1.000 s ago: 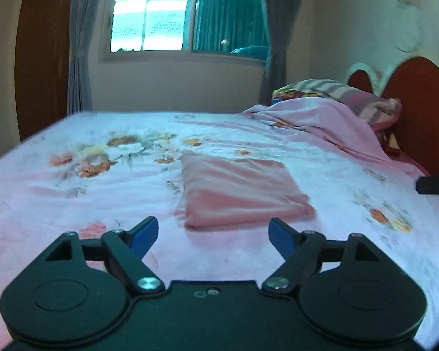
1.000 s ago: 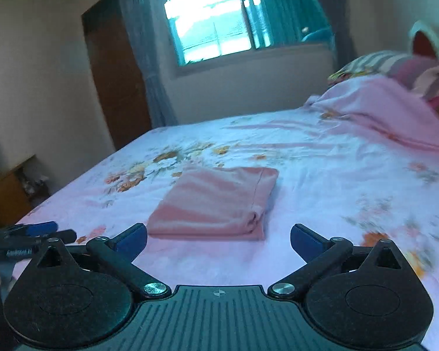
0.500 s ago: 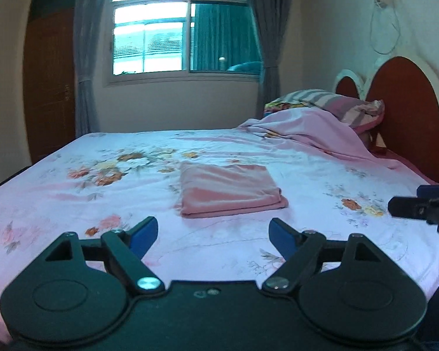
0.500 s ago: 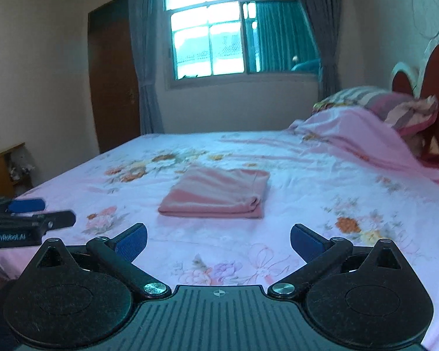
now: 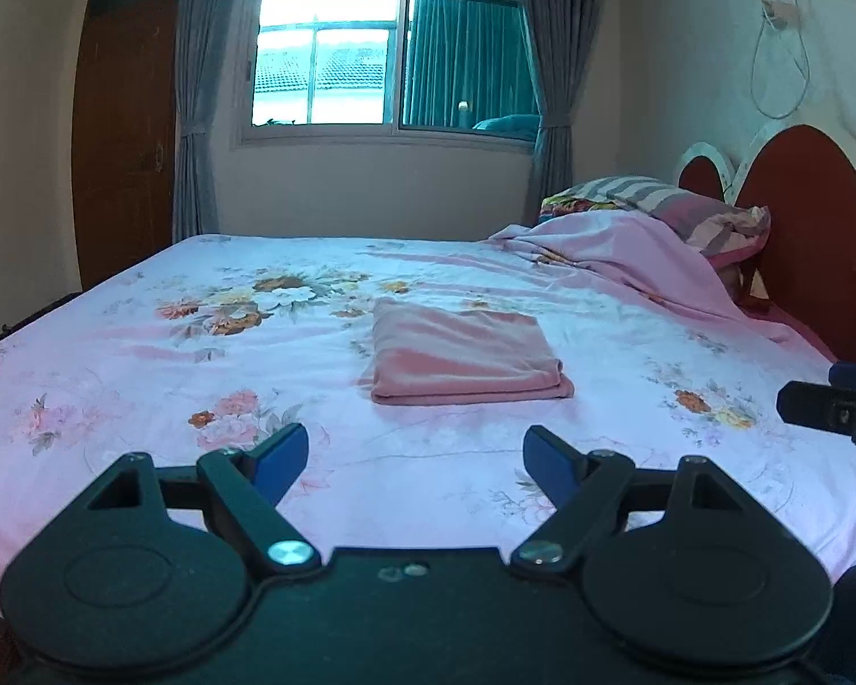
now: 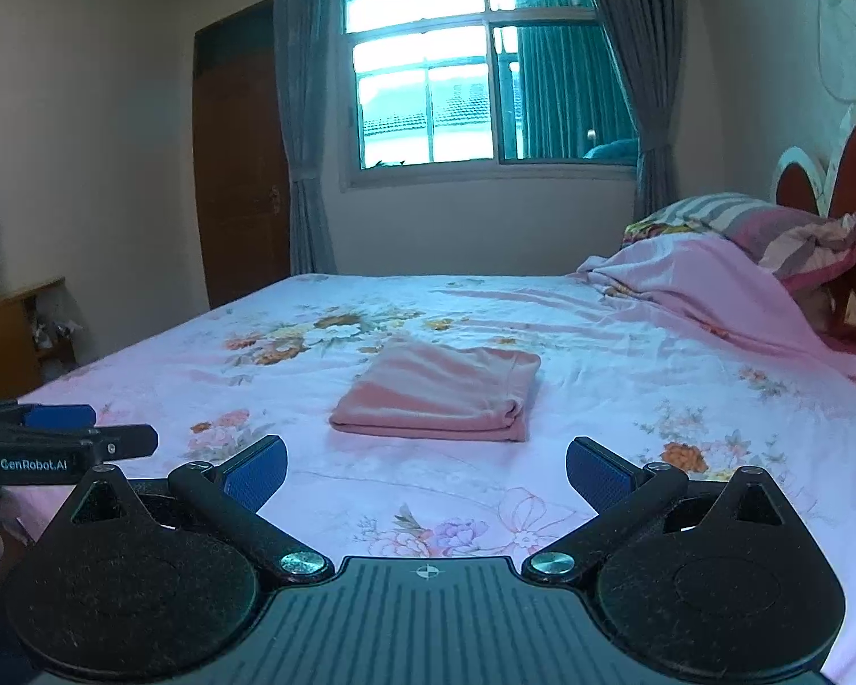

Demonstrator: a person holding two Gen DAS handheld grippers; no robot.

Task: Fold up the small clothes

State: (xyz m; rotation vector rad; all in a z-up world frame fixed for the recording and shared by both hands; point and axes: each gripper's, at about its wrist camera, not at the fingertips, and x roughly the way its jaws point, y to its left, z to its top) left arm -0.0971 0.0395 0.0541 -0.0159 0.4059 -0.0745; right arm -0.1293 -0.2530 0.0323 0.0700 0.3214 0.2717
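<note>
A pink garment (image 5: 465,355) lies folded into a flat rectangle in the middle of the flowered bed sheet (image 5: 142,354); the right wrist view shows the same folded garment (image 6: 442,391). My left gripper (image 5: 414,459) hovers over the near edge of the bed, well short of the garment, its blue pads wide apart with nothing between them. My right gripper (image 6: 425,471) is likewise back from the cloth, open and empty. Each gripper's tip pokes into the other's view at the side.
A crumpled pink blanket (image 5: 628,251) and striped pillows (image 5: 673,205) lie at the head of the bed by the red headboard (image 5: 810,217). A window (image 5: 382,51) with curtains is behind, a wooden door (image 5: 125,142) to the left, a low cabinet (image 6: 5,331) beside the bed.
Both grippers have drawn back from the folded garment toward the near edge of the bed, so the cloth looks smaller and farther. Their jaws stayed apart.
</note>
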